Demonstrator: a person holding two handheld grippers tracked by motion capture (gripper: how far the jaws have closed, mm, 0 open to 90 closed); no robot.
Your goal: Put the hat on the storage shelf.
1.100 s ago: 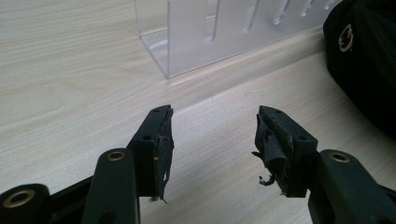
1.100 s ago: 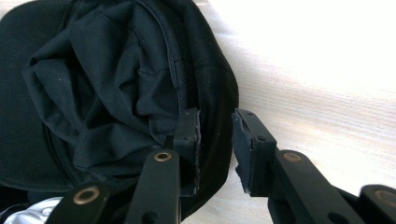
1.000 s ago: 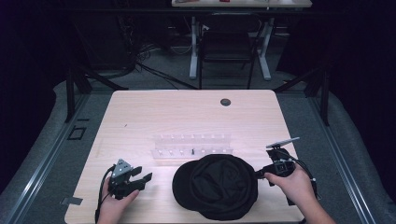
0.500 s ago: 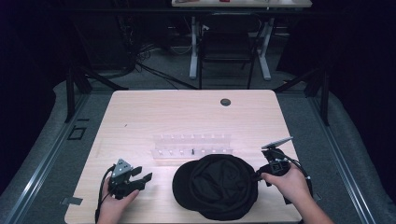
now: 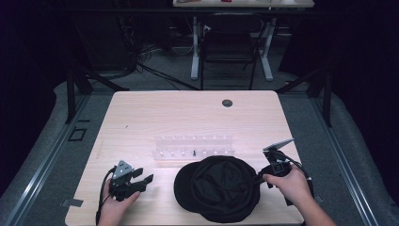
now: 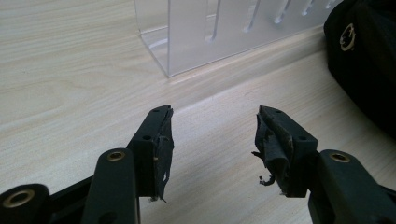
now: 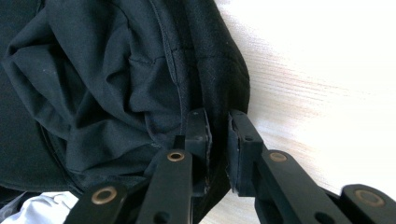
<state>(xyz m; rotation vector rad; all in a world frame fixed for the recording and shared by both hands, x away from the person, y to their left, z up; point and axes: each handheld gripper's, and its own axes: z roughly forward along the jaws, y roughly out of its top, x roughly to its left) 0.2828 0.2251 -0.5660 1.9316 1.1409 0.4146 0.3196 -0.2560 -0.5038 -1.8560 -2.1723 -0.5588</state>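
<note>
Probably lab or recording studio: black curtains (image 5: pixel 28 70), floor cables (image 5: pixel 141 61), lone wooden table (image 5: pixel 188 117), chair (image 5: pixel 228 47).

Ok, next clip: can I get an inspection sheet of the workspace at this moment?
Surface: light wooden table, dark round grommet near far edge.
Job's things: black cap at near edge, crumpled; clear acrylic rack behind it.
Clutter: nothing seen.
Grippers: left gripper open, over bare wood, apart from the cap; right gripper shut on the cap's rim.
Cables: black cable trailing from left gripper; loose cables on floor beyond table.
Surroundings: dark room, chair and second table behind.
</note>
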